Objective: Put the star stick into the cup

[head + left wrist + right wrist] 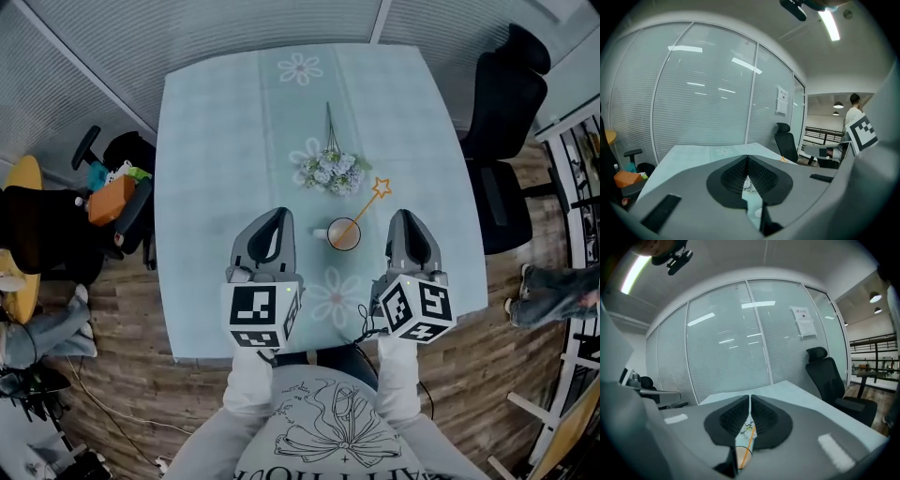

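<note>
From the head view, a careless nudge from the left gripper (pixel 277 214) or right gripper (pixel 405 214) could have tipped the small white cup (pixel 344 234) at mid-bench (pixel 206 141). The thin orange star-tipped stick (pixel 364 205) already leaned inside it.

In the left gripper view, the jaws were together and empty.

In the right gripper view, the jaws were likewise together and empty, with the stick showing beyond them.

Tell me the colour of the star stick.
The star stick is orange throughout; the head view shows it best.
</note>
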The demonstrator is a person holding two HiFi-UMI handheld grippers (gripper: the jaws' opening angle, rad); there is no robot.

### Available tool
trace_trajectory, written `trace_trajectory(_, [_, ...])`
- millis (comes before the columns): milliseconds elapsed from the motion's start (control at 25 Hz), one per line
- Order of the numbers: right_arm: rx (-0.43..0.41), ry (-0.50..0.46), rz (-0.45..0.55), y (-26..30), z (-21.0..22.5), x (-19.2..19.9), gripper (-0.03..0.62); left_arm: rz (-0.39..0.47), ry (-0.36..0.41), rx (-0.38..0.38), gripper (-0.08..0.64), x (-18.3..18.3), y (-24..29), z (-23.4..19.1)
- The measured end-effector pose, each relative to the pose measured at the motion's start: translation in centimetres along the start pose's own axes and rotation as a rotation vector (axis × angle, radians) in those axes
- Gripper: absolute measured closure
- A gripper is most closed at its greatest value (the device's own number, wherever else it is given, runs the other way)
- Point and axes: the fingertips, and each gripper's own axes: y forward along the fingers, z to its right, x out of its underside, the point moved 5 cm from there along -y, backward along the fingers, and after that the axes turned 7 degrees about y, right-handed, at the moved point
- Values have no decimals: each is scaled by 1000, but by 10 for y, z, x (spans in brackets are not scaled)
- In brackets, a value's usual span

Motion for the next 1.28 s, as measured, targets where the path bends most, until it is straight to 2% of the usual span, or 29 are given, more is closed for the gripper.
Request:
trace_trajectory(40, [1, -7, 18, -5, -3, -6, 577, 15, 4, -2, 554, -6, -4, 0])
trace_trajectory(560, [-29, -49, 160, -45, -27, -60, 581, 154, 34, -29, 554, -58, -44, 4])
trace_trajectory(920, [-44, -76, 195, -62, -35, -75, 581, 208, 45, -32, 554, -76, -60, 11])
trace_trajectory(1280, [-62, -83, 208, -75, -37, -77, 581, 229, 54, -37, 554, -80, -74, 19])
